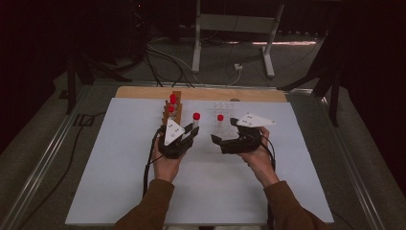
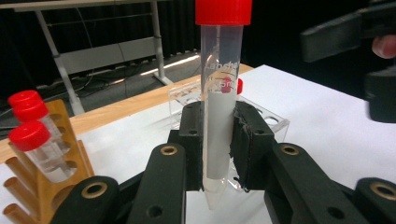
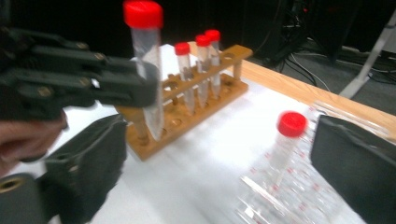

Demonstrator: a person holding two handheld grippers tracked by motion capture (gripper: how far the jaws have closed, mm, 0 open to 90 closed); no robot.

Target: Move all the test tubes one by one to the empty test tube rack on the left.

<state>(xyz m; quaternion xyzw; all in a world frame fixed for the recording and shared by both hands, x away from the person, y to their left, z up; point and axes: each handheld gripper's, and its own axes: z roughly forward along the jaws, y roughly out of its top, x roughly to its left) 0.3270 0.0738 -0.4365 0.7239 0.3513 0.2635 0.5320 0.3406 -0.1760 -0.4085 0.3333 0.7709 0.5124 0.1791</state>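
The left tool (image 1: 187,135) is clenched on a tube (image 2: 219,102), a clear plastic one with a red cap and a pointed tip. In the left gripper view its two black pads press on the tube's lower half from either side, the tube stands upright between them, the cap rises well above the jaws and the tip pokes out just below them. In the high view this tube (image 1: 196,122) sits just right of the wooden rack (image 1: 173,111), above the white surface (image 1: 119,158). The wooden rack stands at the far left of the surface, near its wooden edge, and carries three more red-capped tubes (image 3: 198,65) in a row, all upright in their holes. The right tool (image 1: 224,130) is released: in the right gripper view its jaws stand far apart with nothing pressed between them, and the picture is slightly blurred. Between and beyond those jaws stands a second tube (image 3: 286,142), red-capped, slotted upright in a clear rack (image 3: 285,196) with red markings. In the high view the clear rack (image 1: 225,109) lies to the right of the wooden one, with that tube (image 1: 220,120) just ahead of the right tool's open jaws, apart from them. Both hands (image 1: 165,165) hold their tools low over the middle of the surface, near each other but not touching.
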